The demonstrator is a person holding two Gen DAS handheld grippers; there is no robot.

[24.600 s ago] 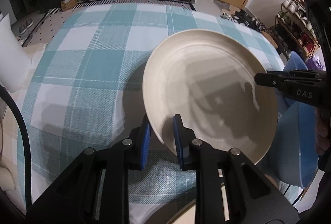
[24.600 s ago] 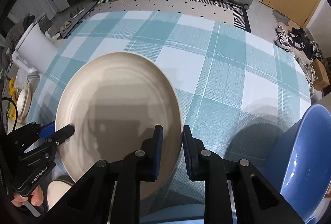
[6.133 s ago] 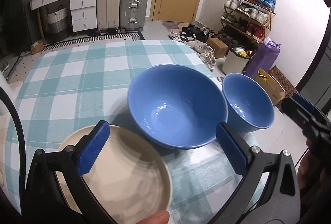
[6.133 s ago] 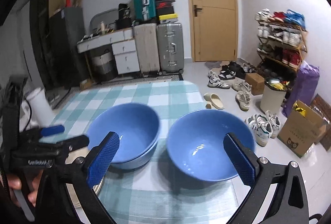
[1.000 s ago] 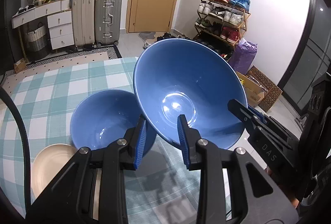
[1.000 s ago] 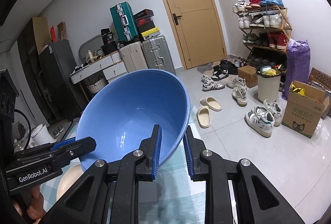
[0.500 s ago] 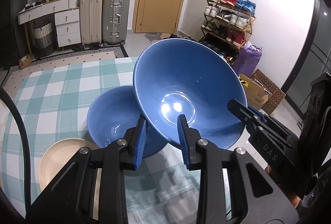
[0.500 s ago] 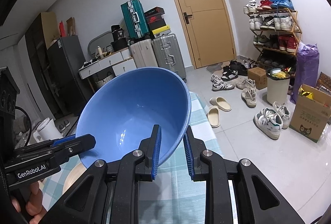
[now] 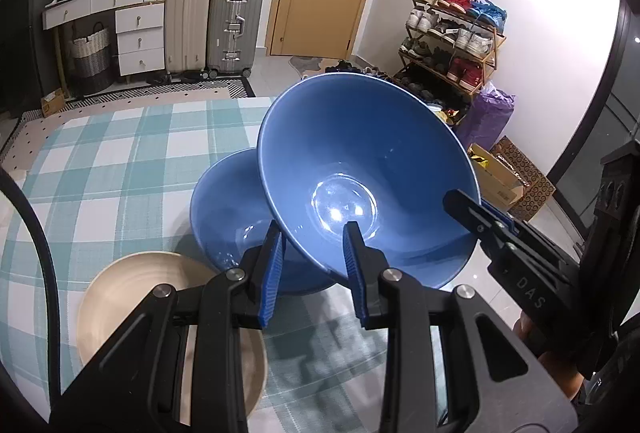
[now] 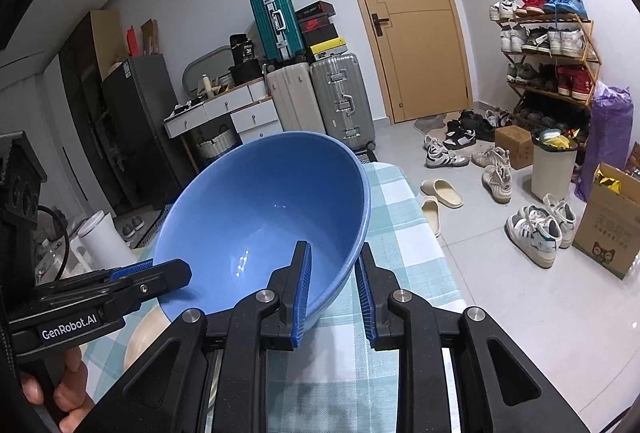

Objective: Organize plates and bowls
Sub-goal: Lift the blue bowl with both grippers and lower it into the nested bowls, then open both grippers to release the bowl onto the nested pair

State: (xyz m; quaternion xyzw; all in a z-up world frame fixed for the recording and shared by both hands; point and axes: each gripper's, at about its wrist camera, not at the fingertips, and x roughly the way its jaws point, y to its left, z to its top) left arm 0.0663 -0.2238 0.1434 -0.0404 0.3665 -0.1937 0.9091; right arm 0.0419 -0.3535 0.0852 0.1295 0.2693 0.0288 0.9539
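Left wrist: lower bowl (image 9: pixel 228 209) half hidden

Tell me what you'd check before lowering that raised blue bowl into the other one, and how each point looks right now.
1. Left gripper clamped on the raised bowl rim: ok.
2. Right gripper clamped on the opposite rim: ok.
3. Raised bowl level: not ok, it tilts toward the left camera.
4. Lower bowl resting on the checked tablecloth, inside bare: ok.
5. Raised bowl centred over the lower bowl: not ok, it sits off to the right side.
6. Beige plate apart from the lower bowl: cannot tell, their edges meet behind the left gripper.
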